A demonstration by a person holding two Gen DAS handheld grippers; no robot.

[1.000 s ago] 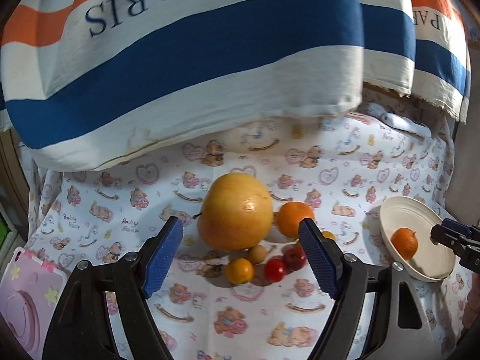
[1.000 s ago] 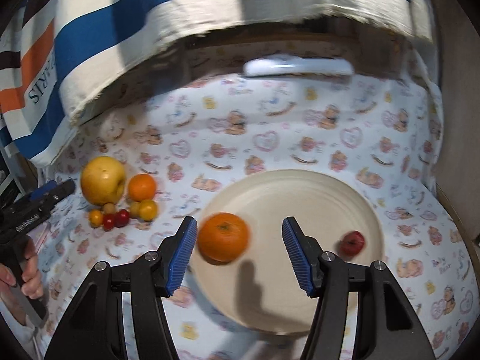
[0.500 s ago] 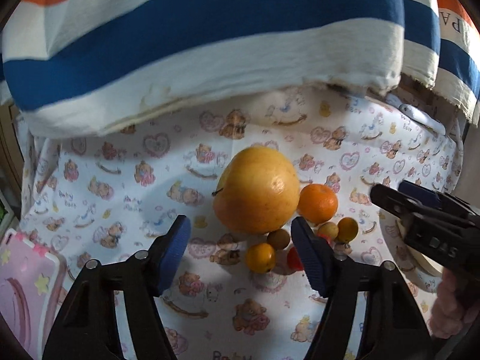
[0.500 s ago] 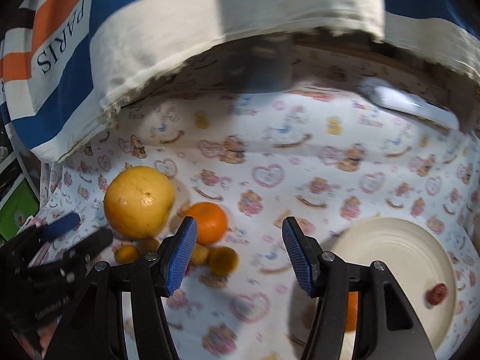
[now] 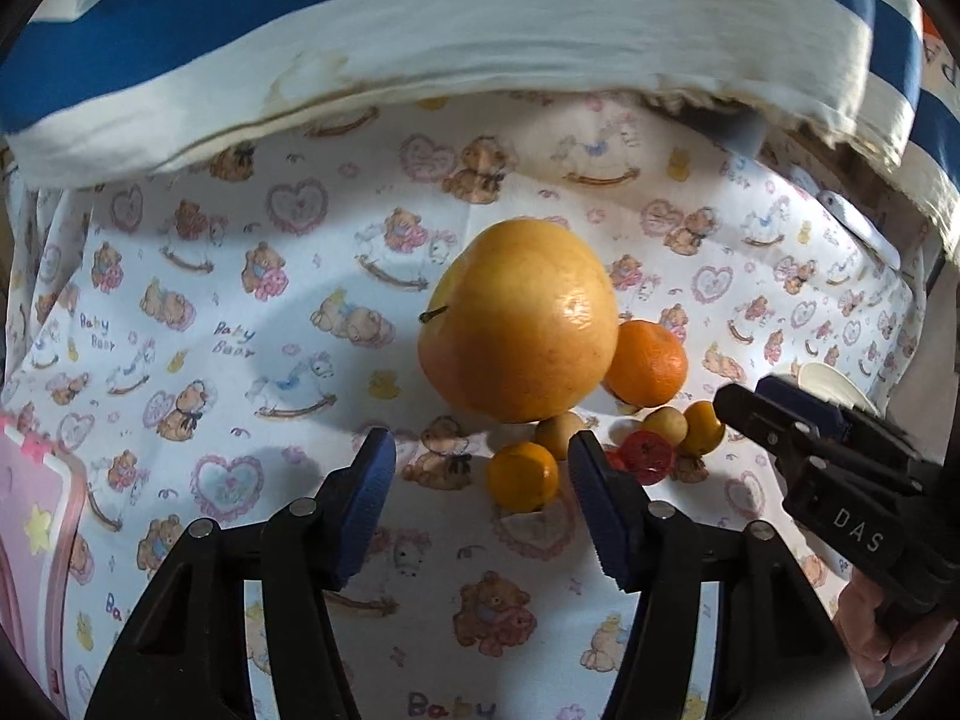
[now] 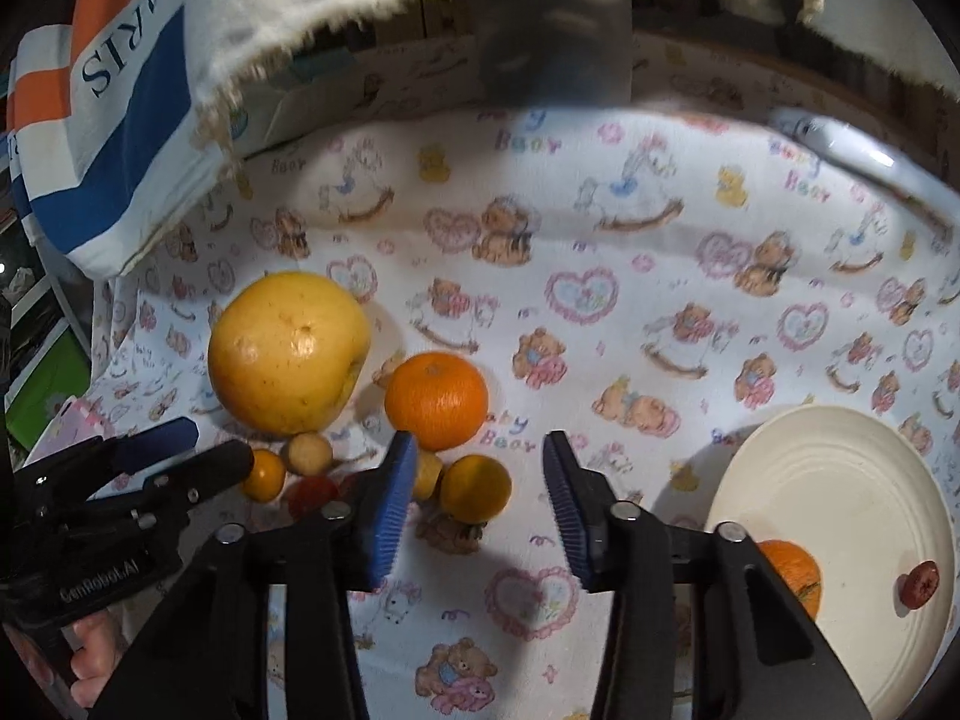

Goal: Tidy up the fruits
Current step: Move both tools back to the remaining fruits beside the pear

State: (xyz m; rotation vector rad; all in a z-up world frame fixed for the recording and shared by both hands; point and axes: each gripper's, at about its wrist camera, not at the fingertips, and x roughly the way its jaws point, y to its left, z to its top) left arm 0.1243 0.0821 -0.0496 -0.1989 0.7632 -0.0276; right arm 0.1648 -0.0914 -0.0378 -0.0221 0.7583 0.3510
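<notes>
On the teddy-bear cloth lie a big yellow grapefruit (image 5: 519, 321) (image 6: 288, 351) and an orange (image 5: 648, 363) (image 6: 436, 399), with small orange, tan and red fruits in front of them. My left gripper (image 5: 480, 462) is open and closing, and a small orange fruit (image 5: 522, 476) sits low between its jaws, untouched. My right gripper (image 6: 480, 450) is open and closing around another small orange fruit (image 6: 477, 487), with its pads clear of it. A cream plate (image 6: 840, 480) at the right holds an orange (image 6: 792, 570) and a small red fruit (image 6: 919, 583).
A blue, white and orange striped cloth (image 5: 420, 30) hangs over the far side. A pink item (image 5: 30, 510) lies at the left edge and a white object (image 6: 840, 138) at the far right. A hand (image 6: 90, 660) grips the left tool close beside the fruit pile.
My right gripper has swung left from the plate, where an orange now rests, to the fruit pile, and its jaws have narrowed. My left gripper has dropped closer to the pile and narrowed.
</notes>
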